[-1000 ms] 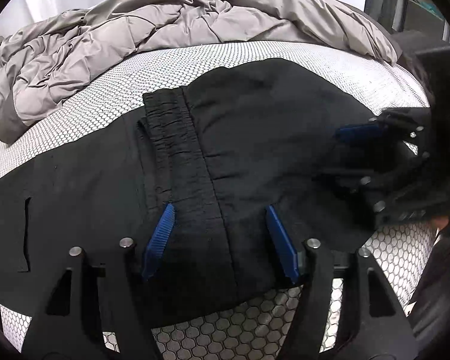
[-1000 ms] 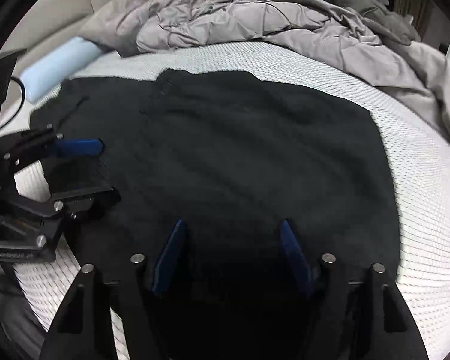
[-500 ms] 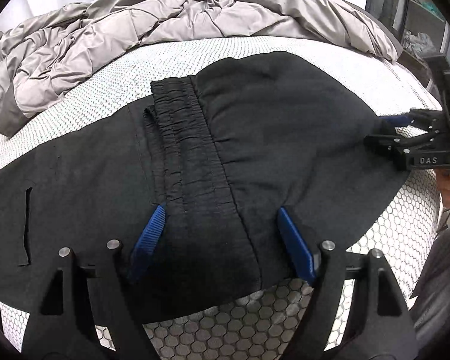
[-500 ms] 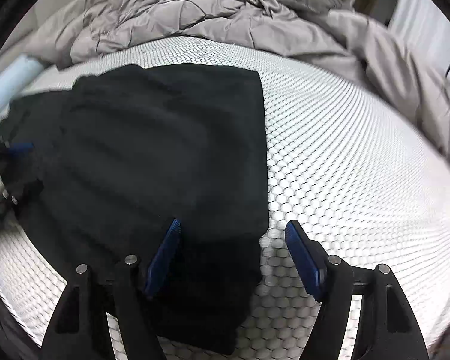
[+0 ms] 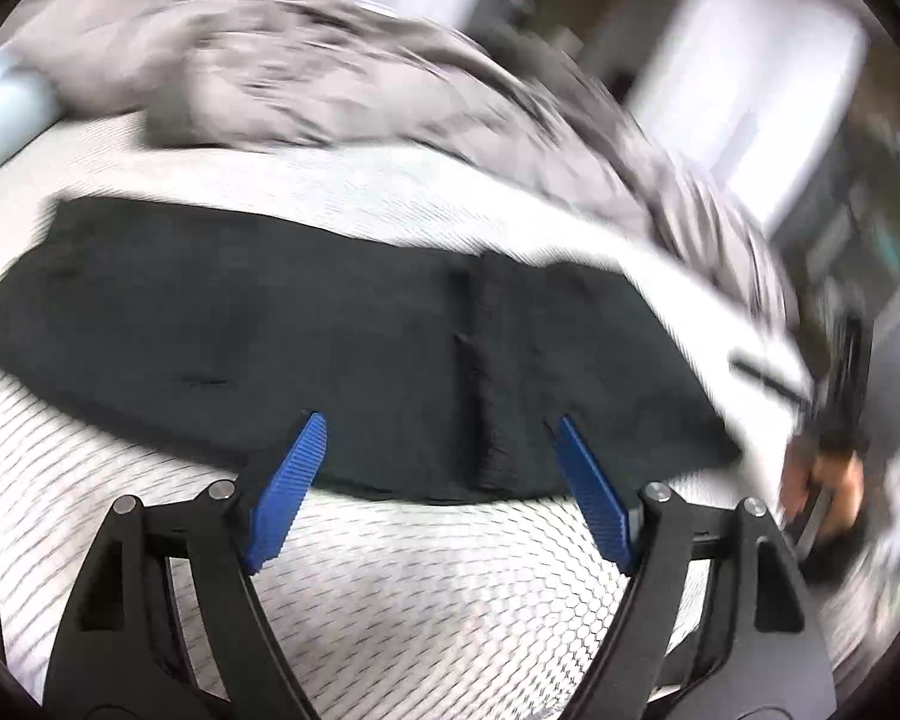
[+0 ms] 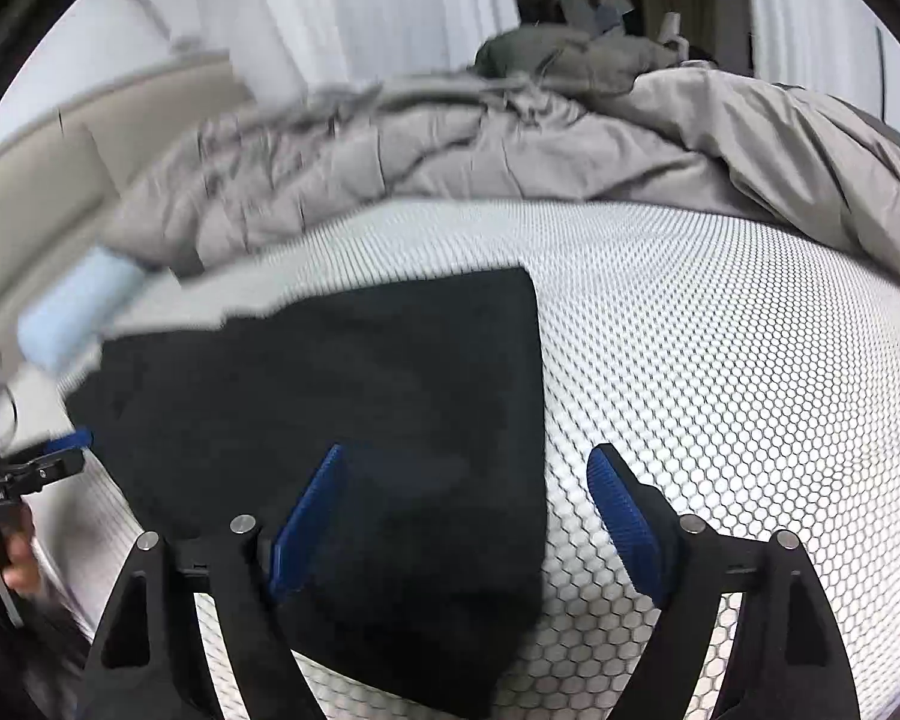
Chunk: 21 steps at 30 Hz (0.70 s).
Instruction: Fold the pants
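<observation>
looking through the left wrist view first: it's blurry, but the black pants (image 5: 354,348) lie flat across the white honeycomb-pattern bed (image 5: 426,594), with the elastic waistband (image 5: 486,372) showing as a ridge over the right part. the left gripper (image 5: 444,492) hangs just above the near edge of the fabric, its blue pads wide apart and nothing pinched between them. far right you can make out the other hand (image 5: 822,480), too smeared to read. a rumpled grey duvet (image 5: 342,78) is piled behind.

right wrist view is sharper. the pants (image 6: 354,420) show as a tidy dark slab with a straight right edge, so my guess is one fold is already laid down. the right gripper (image 6: 468,516) sits over that edge, jaws opening, one pad above the cloth and one above bare bed (image 6: 720,360), gripping nothing. the left gripper (image 6: 60,450) peeks in at the far left, and a light blue pillow (image 6: 72,312) sits beyond.

feels like a between-folds reset. next move probably needs both grippers down onto one end of the pants, closing on all layers, then carrying that end over evenly.
</observation>
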Available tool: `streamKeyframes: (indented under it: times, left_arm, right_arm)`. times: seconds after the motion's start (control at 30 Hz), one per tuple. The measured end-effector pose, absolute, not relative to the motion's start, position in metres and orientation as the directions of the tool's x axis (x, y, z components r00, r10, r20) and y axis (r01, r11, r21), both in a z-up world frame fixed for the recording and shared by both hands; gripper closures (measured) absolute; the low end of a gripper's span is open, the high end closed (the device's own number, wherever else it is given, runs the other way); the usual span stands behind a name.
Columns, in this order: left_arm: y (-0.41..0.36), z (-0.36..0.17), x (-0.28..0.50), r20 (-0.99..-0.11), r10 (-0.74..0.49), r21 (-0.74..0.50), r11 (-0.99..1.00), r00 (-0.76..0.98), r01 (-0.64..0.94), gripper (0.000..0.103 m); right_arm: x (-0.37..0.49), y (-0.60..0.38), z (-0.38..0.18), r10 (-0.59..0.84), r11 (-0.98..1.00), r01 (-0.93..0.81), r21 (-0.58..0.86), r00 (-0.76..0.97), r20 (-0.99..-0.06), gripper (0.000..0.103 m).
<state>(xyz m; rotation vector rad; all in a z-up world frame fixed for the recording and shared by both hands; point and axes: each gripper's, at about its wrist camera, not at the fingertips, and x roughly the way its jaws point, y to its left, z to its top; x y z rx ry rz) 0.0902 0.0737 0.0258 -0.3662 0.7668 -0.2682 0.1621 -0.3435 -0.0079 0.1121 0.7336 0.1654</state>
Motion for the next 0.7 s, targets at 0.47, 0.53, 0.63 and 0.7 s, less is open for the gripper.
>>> streamKeyframes:
  times: [0.47, 0.53, 0.63, 0.7]
  left_arm:
    - [0.254, -0.056, 0.134, -0.667, -0.227, -0.663, 0.615, 0.71, -0.426, 0.099]
    - [0.245, -0.042, 0.132, -0.676, -0.166, -0.612, 0.669, 0.718, -0.422, 0.101]
    - [0.215, -0.002, 0.131, -0.652, -0.05, -0.499, 0.78, 0.757, -0.378, 0.102]
    - [0.181, 0.034, 0.129, -0.602, -0.013, -0.426, 0.851, 0.799, -0.308, 0.102]
  right_arm:
    - [0.161, -0.339, -0.009, 0.208, 0.978, -0.139, 0.157, 0.729, -0.652, 0.019]
    - [0.161, -0.337, -0.01, 0.203, 0.979, -0.141, 0.148, 0.731, -0.652, 0.019]
    - [0.161, -0.336, -0.01, 0.207, 0.978, -0.146, 0.147, 0.73, -0.651, 0.019]
    - [0.161, -0.335, -0.008, 0.212, 0.977, -0.153, 0.147, 0.734, -0.645, 0.019]
